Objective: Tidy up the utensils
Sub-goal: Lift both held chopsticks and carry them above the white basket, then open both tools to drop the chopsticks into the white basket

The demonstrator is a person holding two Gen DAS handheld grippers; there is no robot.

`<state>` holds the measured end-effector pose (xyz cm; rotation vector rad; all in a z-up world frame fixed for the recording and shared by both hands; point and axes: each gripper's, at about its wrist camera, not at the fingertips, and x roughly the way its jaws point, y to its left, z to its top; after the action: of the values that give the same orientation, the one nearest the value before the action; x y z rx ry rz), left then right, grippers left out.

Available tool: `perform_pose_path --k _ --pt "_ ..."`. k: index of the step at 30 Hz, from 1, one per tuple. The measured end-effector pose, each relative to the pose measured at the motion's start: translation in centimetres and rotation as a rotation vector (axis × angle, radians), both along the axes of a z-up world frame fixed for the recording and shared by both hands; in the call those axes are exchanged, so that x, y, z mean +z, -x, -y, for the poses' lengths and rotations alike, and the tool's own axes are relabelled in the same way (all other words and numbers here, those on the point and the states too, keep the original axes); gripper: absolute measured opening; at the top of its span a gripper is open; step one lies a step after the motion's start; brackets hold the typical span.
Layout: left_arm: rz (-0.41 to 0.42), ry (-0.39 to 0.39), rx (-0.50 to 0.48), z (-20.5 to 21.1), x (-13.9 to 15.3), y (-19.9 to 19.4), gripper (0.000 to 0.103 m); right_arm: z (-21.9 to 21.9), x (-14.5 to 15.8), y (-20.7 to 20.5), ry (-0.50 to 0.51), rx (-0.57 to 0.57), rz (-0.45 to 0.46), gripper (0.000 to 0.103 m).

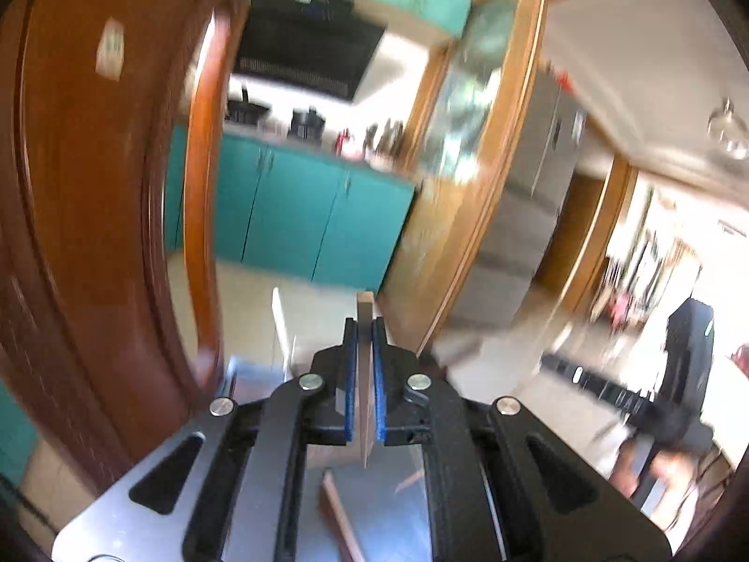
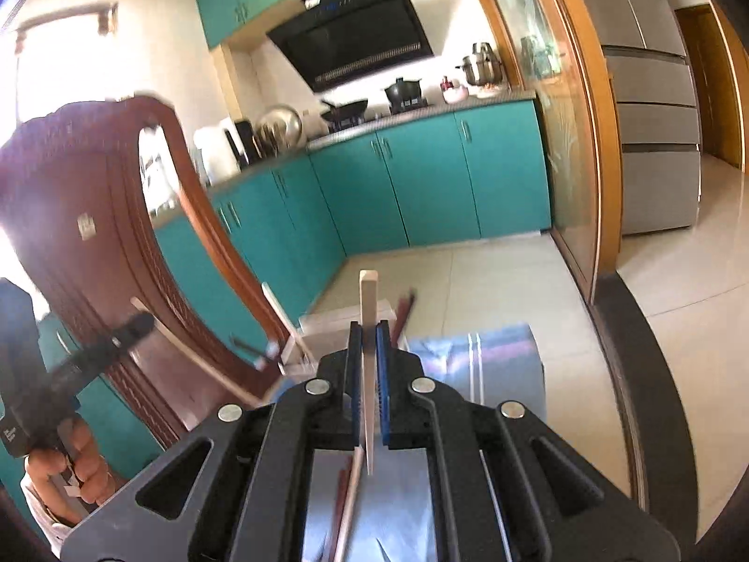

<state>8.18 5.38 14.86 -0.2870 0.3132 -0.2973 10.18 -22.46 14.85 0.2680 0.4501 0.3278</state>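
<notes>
Between my left gripper (image 1: 365, 328) pads sits a pale chopstick (image 1: 364, 309), clamped upright. Right gripper (image 2: 368, 330) pinches another chopstick (image 2: 368, 290), probably for pairing into the holder (image 2: 346, 316).

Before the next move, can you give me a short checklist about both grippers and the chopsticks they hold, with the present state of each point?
1. Left gripper shut on a pale chopstick: ok.
2. Right gripper shut on a light chopstick: ok.
3. Each stick runs straight between its pads, not crossed: ok.
4. White holder in view ahead of the right gripper, dark chopsticks already standing in it: ok.
5. Left view sharp enough to aim: not ok, blurred.
6. Free room inside the holder: cannot tell.
</notes>
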Motion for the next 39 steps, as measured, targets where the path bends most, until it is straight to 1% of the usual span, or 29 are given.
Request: perform_pose_path --k 3,4,5,9,10,12,13,17,20,22,27,28,30,31,32,33,34,36,37,38,39 --pt "0.060 0.074 0.049 -0.7 2.4 -0.8 0.007 0.3 1.8 -1.4 -0.039 -0.010 0.054 0.007" --pt "0.067 0.083 0.067 -0.6 2.7 -0.8 0.007 0.3 2.3 -1.9 -0.050 -0.018 0.072 0.007" --pt "0.074 0.090 0.091 -0.6 3.0 -1.1 0.007 0.3 3.0 -1.3 -0.063 -0.021 0.089 0.007" --pt "0.104 0.108 0.180 -1.7 3.4 -1.5 0.007 0.6 4.1 -1.9 -0.123 -0.057 0.158 0.007" --pt "0.127 0.103 0.209 -1.7 3.4 -1.4 0.007 0.7 4.2 -1.9 -0.131 -0.080 0.193 0.007" --pt "0.154 0.079 0.242 -2.1 3.0 -1.5 0.007 0.0 3.7 -2.3 -0.112 -0.130 0.247 0.007" --pt "0.145 0.053 0.254 -1.7 2.6 -2.1 0.007 -0.4 3.2 -2.7 -0.099 -0.138 0.250 0.007" --pt "0.081 0.012 0.243 -0.3 0.9 -4.1 0.007 -2.2 0.5 -5.1 -0.052 -0.120 0.199 0.007" --pt "0.055 -0.055 0.263 0.9 -0.3 -4.8 0.007 -3.1 -1.1 -5.9 -0.013 -0.108 0.170 0.007" --pt "0.032 -0.086 0.259 1.5 -1.3 -5.0 0.007 -3.8 -2.2 -6.1 0.012 -0.086 0.155 0.007" --pt "-0.025 -0.108 0.246 1.6 -3.4 -5.9 0.007 -4.8 -3.9 -5.7 0.080 -0.070 0.132 0.007" --pt "-0.034 -0.112 0.248 1.6 -3.7 -5.9 0.007 -4.8 -4.1 -5.5 0.091 -0.077 0.132 0.009" --pt "-0.038 -0.119 0.245 1.4 -4.1 -5.8 0.007 -4.6 -4.3 -4.9 0.098 -0.082 0.136 0.022" --pt "-0.036 -0.124 0.244 1.3 -4.1 -5.5 0.010 -4.3 -4.3 -4.3 0.089 -0.081 0.143 0.035" --pt "-0.031 -0.124 0.241 1.3 -4.0 -5.4 0.017 -3.9 -4.1 -3.4 0.074 -0.080 0.156 0.040" --pt "-0.019 -0.120 0.237 1.1 -3.7 -5.1 0.028 -3.4 -3.7 -2.4 0.060 -0.076 0.172 0.041" --pt "0.013 -0.101 0.235 0.7 -3.3 -4.3 0.034 -3.1 -3.5 -1.7 0.050 -0.072 0.186 0.041" --pt "0.064 -0.074 0.224 0.4 -2.9 -3.2 0.036 -2.5 -3.7 0.6 0.018 -0.051 0.231 0.041" --pt "0.091 -0.066 0.233 0.0 -2.8 -2.3 0.036 -2.5 -4.4 1.6 0.008 -0.017 0.244 0.041" --pt "0.115 -0.061 0.245 -0.2 -2.8 -1.6 0.036 -3.0 -5.4 1.9 0.024 0.020 0.227 0.041" --pt "0.139 -0.057 0.262 -0.5 -2.9 -0.8 0.036 -3.6 -6.4 1.7 0.055 0.044 0.192 0.041"
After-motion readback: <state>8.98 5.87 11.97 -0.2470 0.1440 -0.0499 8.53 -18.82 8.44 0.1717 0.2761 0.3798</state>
